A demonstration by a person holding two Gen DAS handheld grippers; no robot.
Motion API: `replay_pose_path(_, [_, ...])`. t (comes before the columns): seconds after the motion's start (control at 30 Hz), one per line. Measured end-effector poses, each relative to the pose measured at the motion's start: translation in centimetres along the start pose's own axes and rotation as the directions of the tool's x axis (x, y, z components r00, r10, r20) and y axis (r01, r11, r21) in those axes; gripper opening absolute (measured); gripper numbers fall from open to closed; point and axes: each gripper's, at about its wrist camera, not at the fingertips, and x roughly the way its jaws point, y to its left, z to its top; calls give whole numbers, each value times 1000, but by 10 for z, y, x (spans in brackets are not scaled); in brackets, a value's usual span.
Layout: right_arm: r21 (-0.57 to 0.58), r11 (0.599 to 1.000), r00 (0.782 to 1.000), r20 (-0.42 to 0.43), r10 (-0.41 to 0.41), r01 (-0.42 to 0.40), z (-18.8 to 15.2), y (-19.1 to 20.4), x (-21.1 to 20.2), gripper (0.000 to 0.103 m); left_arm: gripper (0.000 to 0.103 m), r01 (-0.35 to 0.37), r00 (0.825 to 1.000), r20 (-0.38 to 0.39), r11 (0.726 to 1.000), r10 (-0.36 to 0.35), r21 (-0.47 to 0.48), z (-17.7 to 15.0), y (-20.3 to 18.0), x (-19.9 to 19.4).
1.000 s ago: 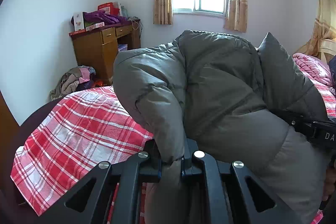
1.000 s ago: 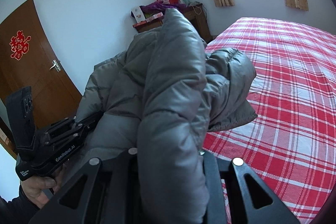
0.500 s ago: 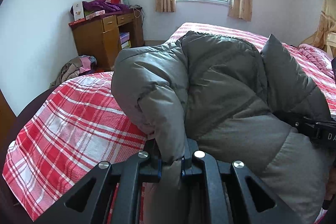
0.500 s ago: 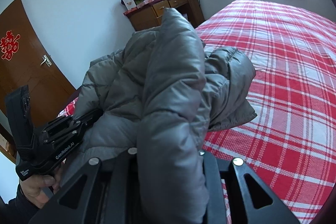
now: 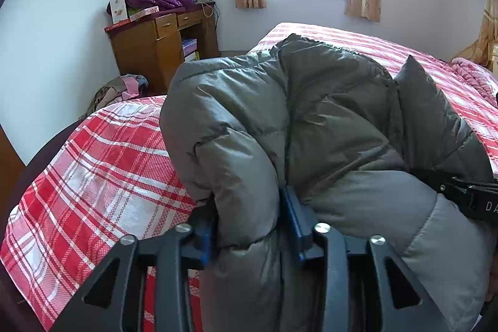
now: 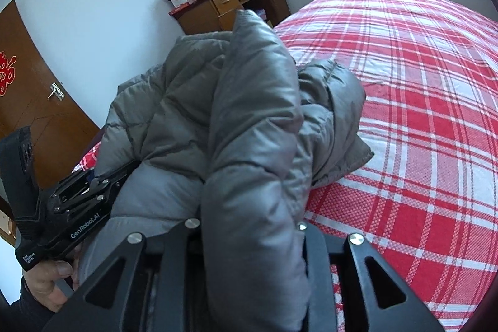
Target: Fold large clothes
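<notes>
The left gripper [image 5: 249,226] has just been opening its jaws, a thick roll of the grey puffer jacket [image 5: 326,120] still between them; the right gripper [image 6: 249,226] clamps another fold, so the bundle settles onto the plaid bed [image 6: 420,114] without unrolling

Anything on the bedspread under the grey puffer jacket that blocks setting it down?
Nothing visible. The plaid bedspread around the grey puffer jacket is bare; the pink blanket lies off at the far edge. The patch directly under the jacket is hidden.
</notes>
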Motion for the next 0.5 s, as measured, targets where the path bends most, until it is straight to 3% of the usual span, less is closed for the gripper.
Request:
replay_pose_path(0.2, [16, 1000, 1000, -18, -6, 6, -2, -4, 6, 31, 51, -12, 1000, -8, 1000, 12, -6, -2, 2, 10])
replay_pose_path(0.5, [40, 999, 999, -44, -16, 18, -6, -10, 15, 40, 74, -32, 999, -26, 998, 31, -48, -4, 10, 24])
